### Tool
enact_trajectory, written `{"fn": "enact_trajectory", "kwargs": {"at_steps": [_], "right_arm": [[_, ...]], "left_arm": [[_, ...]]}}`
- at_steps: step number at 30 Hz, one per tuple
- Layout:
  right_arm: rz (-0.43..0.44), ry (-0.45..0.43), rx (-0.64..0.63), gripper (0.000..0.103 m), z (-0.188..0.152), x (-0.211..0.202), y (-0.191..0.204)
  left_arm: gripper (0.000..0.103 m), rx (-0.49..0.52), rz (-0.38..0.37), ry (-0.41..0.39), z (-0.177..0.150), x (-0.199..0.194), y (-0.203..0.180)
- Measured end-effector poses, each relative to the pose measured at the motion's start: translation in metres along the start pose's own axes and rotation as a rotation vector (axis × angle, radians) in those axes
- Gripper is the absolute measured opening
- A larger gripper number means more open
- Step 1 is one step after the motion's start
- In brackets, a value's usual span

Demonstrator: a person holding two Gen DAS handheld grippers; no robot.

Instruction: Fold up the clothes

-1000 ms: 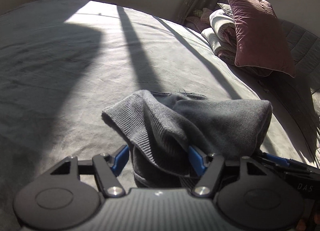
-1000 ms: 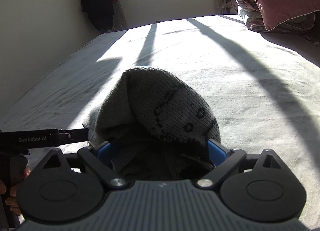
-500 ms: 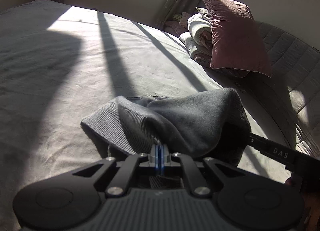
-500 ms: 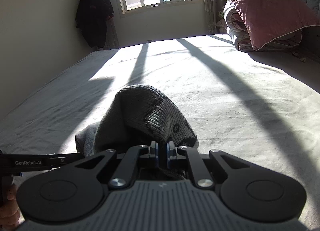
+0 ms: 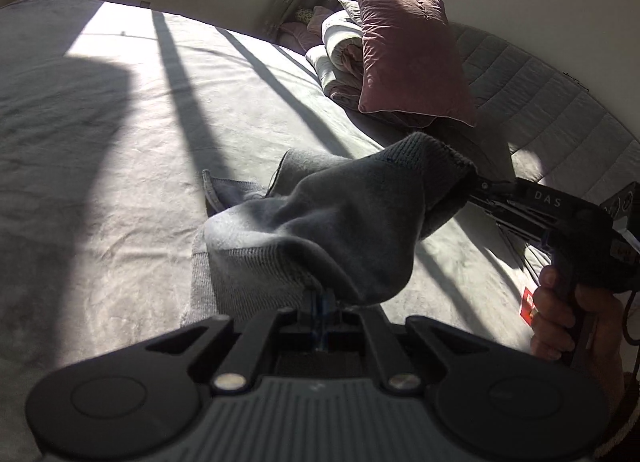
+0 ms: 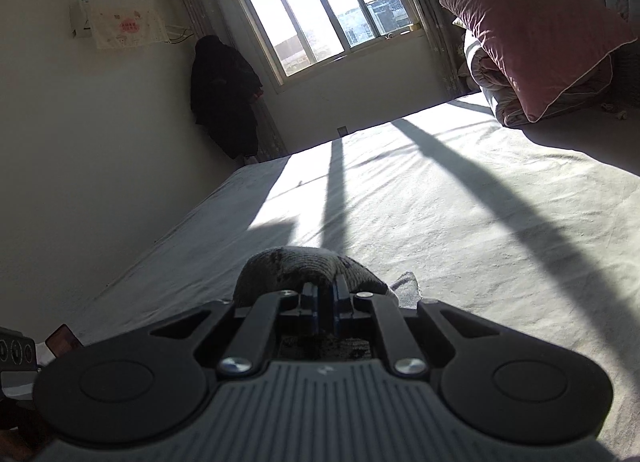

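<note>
Both grippers have just clamped down and lifted — left gripper point(image 5: 323, 304) and right gripper point(image 6: 326, 304) each grasp an end of the grey sweater point(image 5: 340, 217), now slung above the bed point(image 5: 120, 141). I'd raise both evenly, keeping it taut.

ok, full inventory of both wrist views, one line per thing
sweater: 1, grey knit, partly lifted off bed, stretched between both tongs
bed: 1, grey sheet, sunlit stripes
pillow: 1, dusty pink, far end of bed
quilt: 1, folded, pale, under and behind pillow
window: 1, far wall
coat: 1, black, hanging left of window
left tongs: shut on sweater
right tongs: shut on sweater
hand: 1, on right handle
</note>
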State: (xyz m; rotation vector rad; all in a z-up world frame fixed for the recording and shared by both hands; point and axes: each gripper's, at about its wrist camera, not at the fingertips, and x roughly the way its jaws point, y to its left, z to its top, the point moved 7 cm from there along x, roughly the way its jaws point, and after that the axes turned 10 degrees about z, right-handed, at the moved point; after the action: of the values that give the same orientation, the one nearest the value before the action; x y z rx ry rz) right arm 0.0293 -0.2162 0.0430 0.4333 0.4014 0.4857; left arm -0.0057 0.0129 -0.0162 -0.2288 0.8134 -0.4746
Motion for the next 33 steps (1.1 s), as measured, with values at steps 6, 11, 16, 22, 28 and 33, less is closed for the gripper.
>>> {"fn": "enact_trajectory", "kwargs": {"at_steps": [6,11,16,22,28,33], "right_arm": [[0.059,0.034,0.004,0.009,-0.007,-0.011,0.02],[0.104,0.107,-0.004,0.009,-0.023,-0.004,0.034],[0.131,0.171,-0.019,0.009,-0.038,0.008,0.042],[0.175,0.254,-0.026,0.009,-0.059,0.025,0.052],[0.219,0.376,-0.045,0.009,-0.095,0.048,0.071],[0.239,0.481,-0.074,0.01,-0.127,0.067,0.082]], "left_arm": [[0.002,0.128,-0.032,0.047,-0.026,-0.02,-0.017],[0.004,0.186,-0.036,0.087,-0.042,-0.026,-0.014],[0.07,0.2,0.002,0.075,-0.038,-0.029,-0.002],[0.084,0.13,0.031,-0.011,-0.011,-0.036,0.02],[0.084,0.003,0.061,-0.053,0.014,-0.02,0.044],[0.084,-0.008,0.09,-0.054,0.024,0.008,0.048]]}}
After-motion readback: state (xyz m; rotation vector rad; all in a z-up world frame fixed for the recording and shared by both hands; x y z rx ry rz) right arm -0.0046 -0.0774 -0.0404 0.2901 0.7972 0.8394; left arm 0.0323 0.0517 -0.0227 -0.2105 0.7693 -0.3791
